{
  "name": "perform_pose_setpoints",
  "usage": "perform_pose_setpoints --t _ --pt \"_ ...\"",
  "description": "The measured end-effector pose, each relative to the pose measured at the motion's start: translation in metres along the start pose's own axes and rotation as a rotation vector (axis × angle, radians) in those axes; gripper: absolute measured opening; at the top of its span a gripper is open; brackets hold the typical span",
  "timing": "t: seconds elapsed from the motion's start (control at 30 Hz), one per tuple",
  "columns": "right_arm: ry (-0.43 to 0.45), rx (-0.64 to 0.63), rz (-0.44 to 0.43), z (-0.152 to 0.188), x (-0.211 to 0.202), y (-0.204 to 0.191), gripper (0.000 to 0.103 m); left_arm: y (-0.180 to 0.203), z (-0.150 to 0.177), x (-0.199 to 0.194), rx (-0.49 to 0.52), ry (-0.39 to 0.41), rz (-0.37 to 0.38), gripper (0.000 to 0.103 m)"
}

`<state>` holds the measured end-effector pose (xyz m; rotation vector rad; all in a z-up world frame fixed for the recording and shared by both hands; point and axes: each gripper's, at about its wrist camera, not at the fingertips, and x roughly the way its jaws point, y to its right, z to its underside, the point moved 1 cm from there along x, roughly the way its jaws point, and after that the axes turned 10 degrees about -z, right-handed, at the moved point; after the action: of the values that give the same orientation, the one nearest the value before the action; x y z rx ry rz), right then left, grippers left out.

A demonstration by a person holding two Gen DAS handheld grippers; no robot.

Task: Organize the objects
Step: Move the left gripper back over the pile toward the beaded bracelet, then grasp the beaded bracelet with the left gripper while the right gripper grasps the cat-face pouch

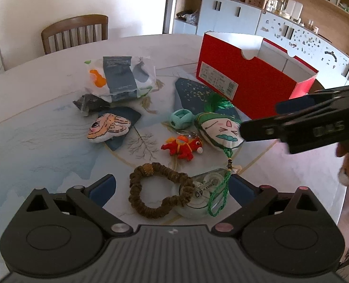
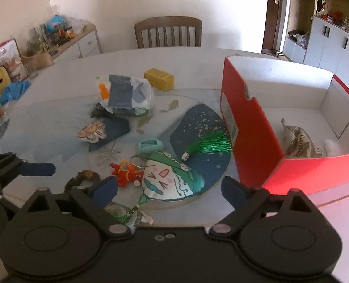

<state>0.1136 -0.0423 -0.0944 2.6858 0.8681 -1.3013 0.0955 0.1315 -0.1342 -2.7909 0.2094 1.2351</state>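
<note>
The right tool (image 2: 168, 187) is hovering spread over the green-and-white sachet (image 2: 168, 181), holding nothing. Trouble could come from the sachet's green cord (image 1: 218, 195), which is trailing over the tape dispenser (image 1: 202, 194): a lift would likely be dragging that along, or snagging the red keychain (image 2: 127, 173) touching its side. The sachet is lying between the right tool's fingers on the desk (image 2: 56, 118), just beside the red box (image 2: 252, 136). The left tool (image 1: 172, 188), also spread and empty, is bracketing the brown scrunchie (image 1: 155, 192).
</note>
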Motion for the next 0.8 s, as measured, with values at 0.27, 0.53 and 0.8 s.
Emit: perform_pose_setpoints --t 0.27,0.53,0.8 --pt "-0.052 -0.008 0.011 -0.001 0.027 0.003 0.083 0.002 -0.004 0.010 0.016 -0.047 0.042 0.067" --pt "-0.077 0.001 0.004 -0.004 0.040 0.009 0.077 -0.005 -0.009 0.019 -0.044 -0.098 0.076 0.038" --pt "-0.098 -0.020 -0.004 -0.005 0.045 0.008 0.064 -0.010 -0.013 0.025 -0.084 -0.137 0.087 0.014"
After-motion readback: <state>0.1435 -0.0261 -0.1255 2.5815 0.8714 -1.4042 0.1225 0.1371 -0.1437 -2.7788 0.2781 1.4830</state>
